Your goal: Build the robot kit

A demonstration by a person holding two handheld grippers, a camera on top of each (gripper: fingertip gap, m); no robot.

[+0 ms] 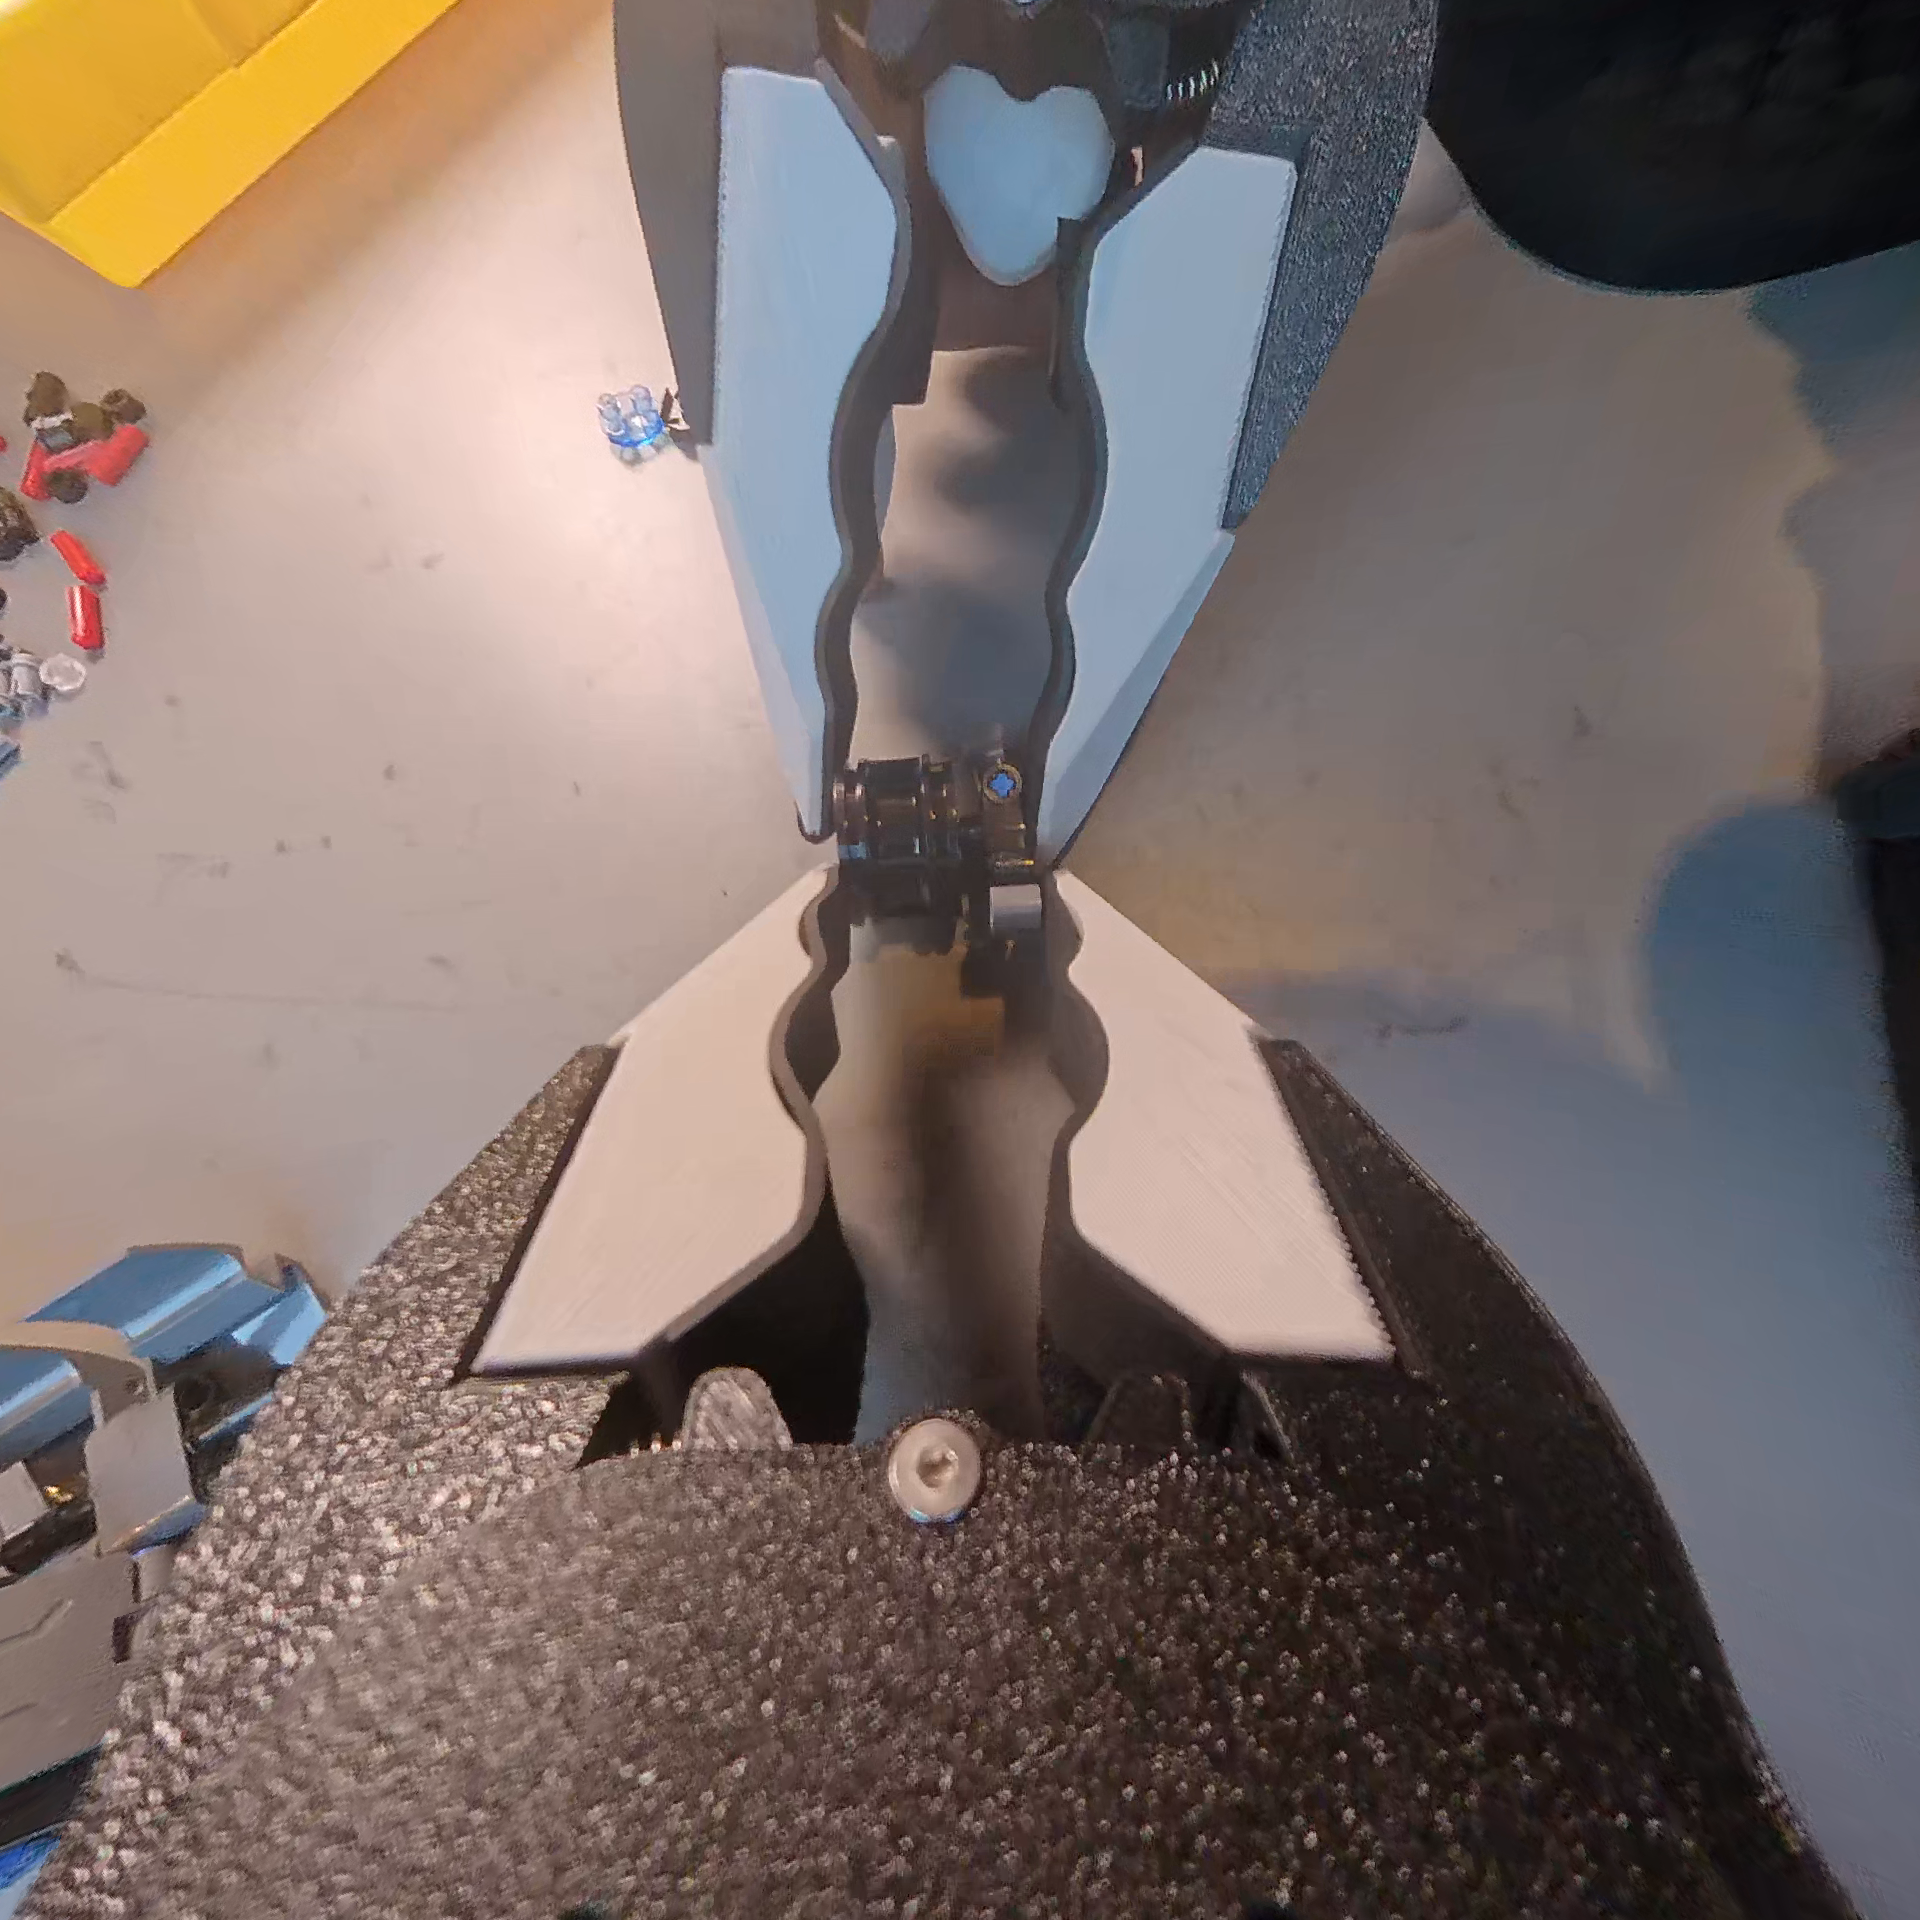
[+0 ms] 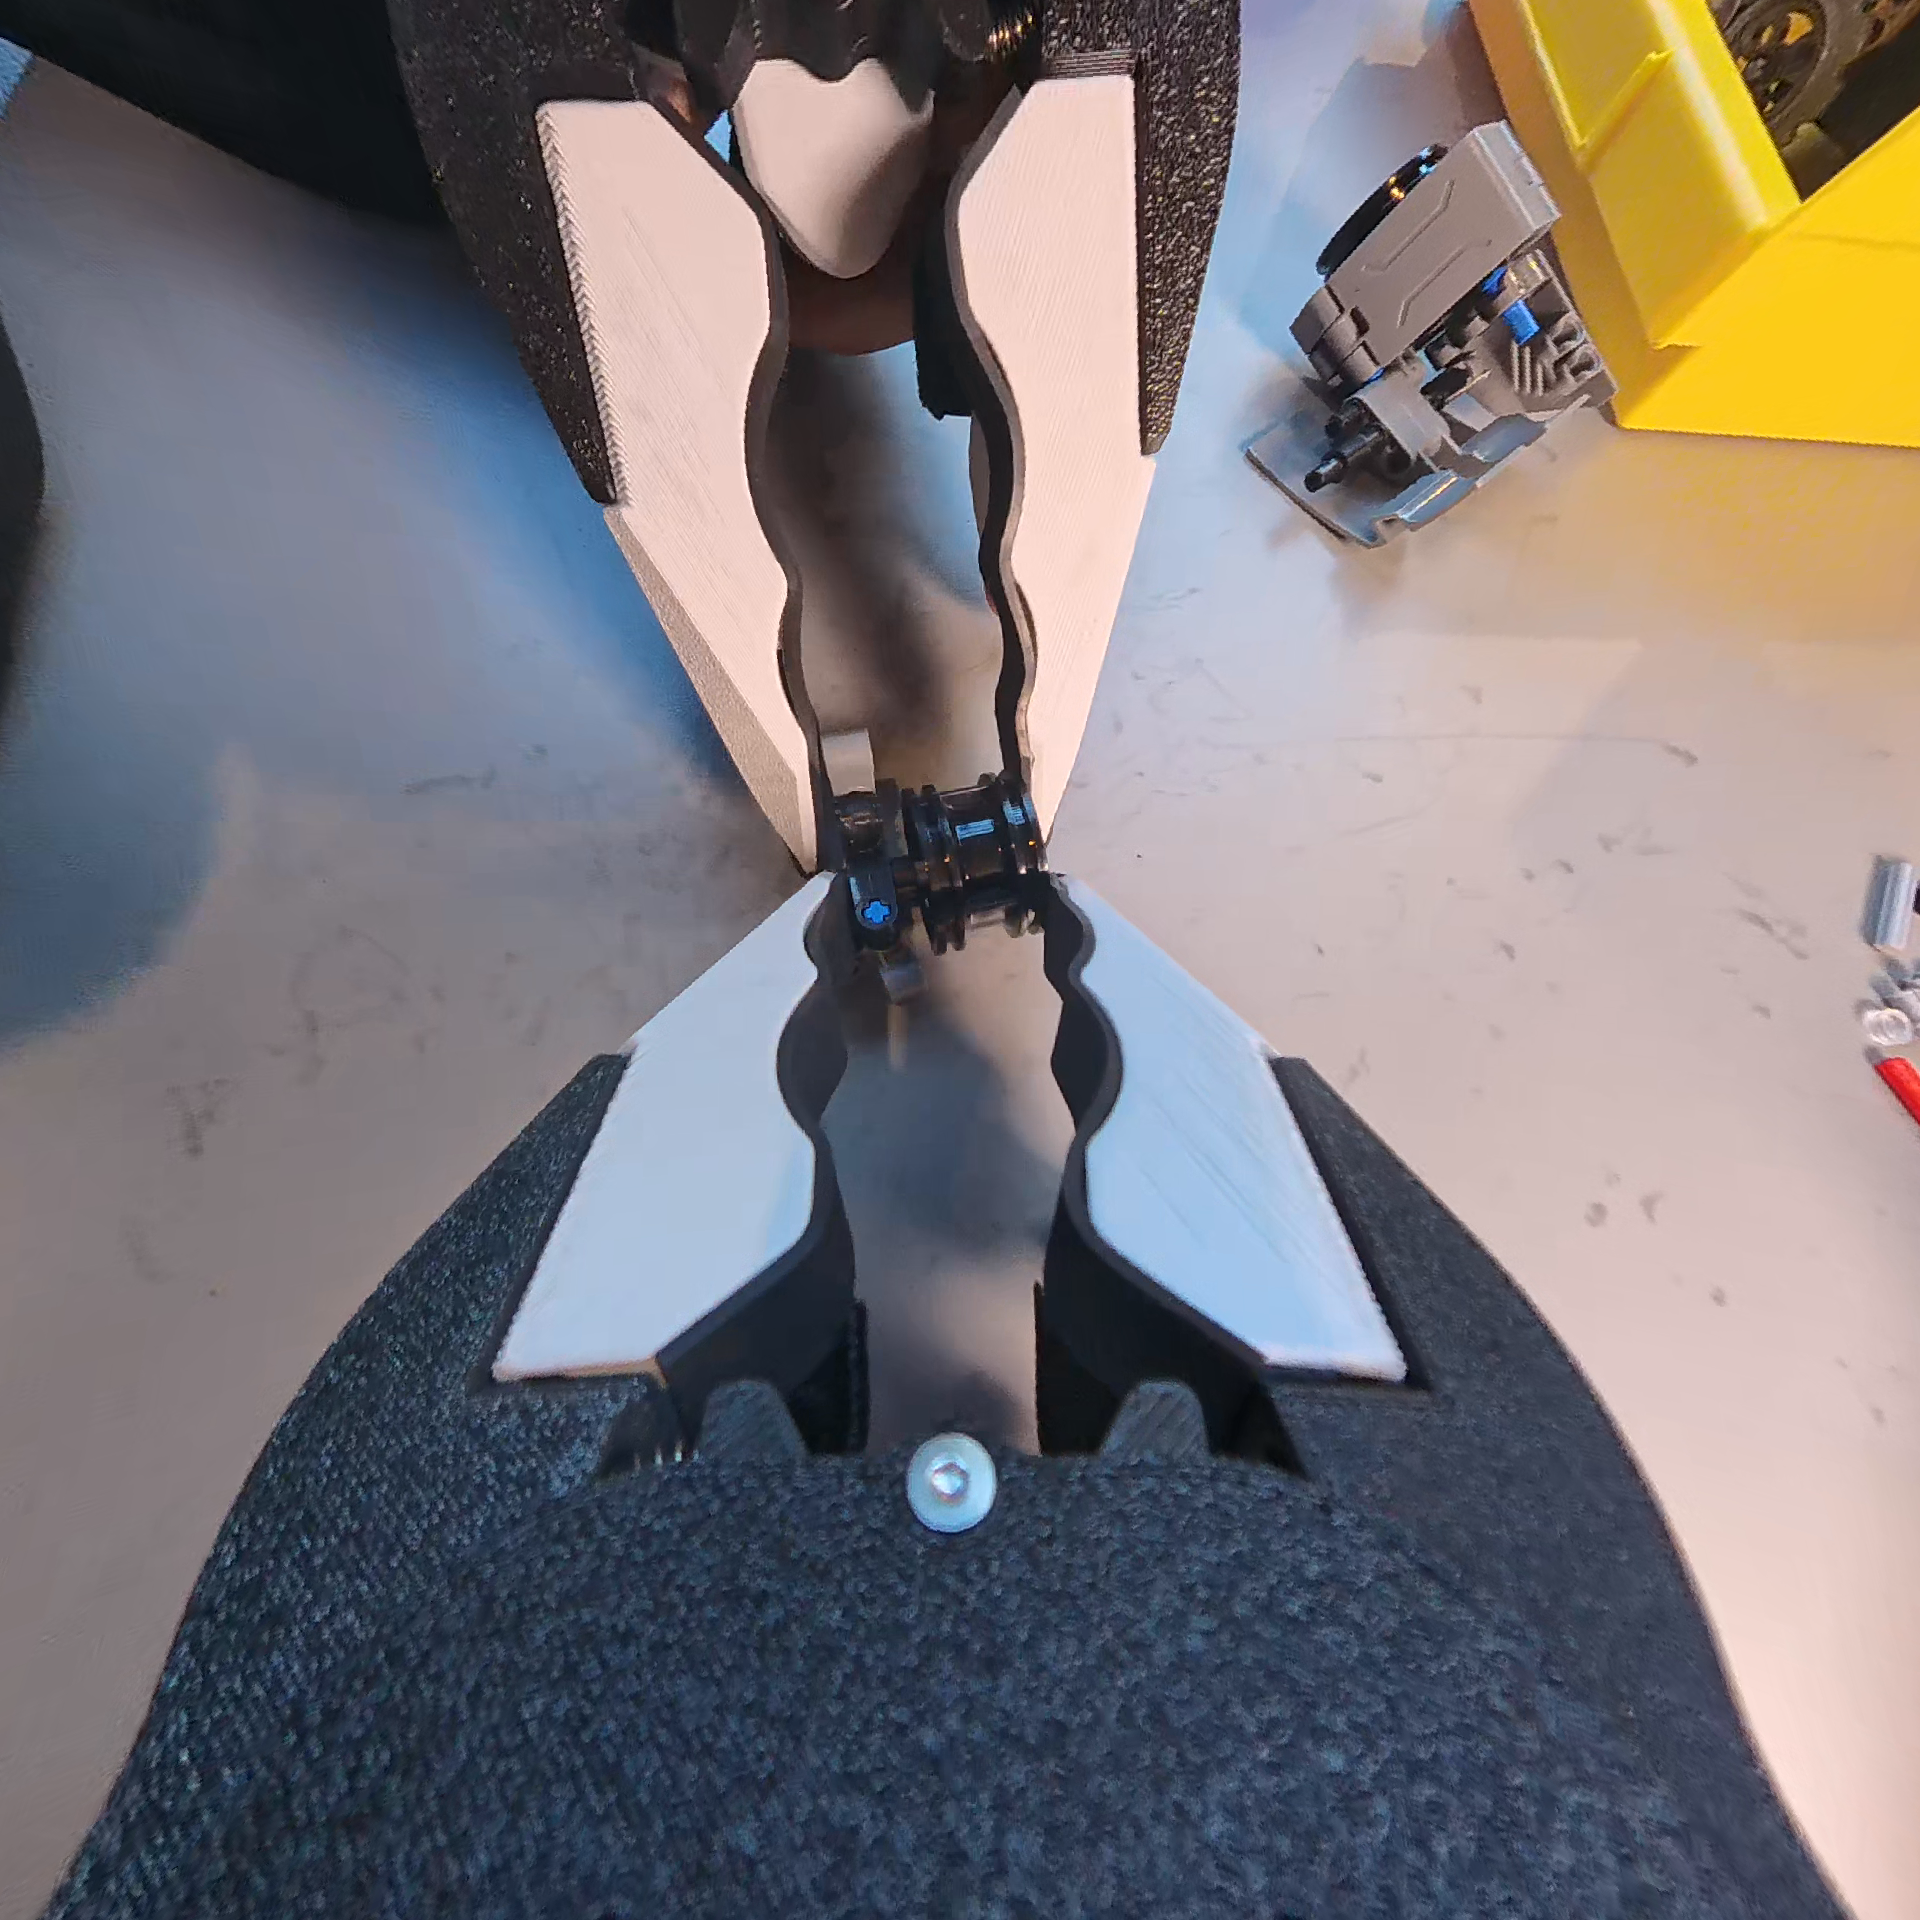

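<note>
Both grippers meet tip to tip over the table (image 2: pixel 1455 935), sharing one small black part (image 1: pixel 935 831). Your left gripper (image 1: pixel 935 883) has its jaws nearly closed, pinching the part's lower end. The right gripper (image 2: pixel 935 904) does the same on the pulley-like end (image 2: pixel 971 842). The part hangs above the table, clear of it.

Risks: the tips grip only slim edges, so a twist or uneven pull could pop the part loose. It might then drop and roll toward the grey assembly (image 2: pixel 1434 343) or the yellow bin (image 2: pixel 1714 260).
</note>
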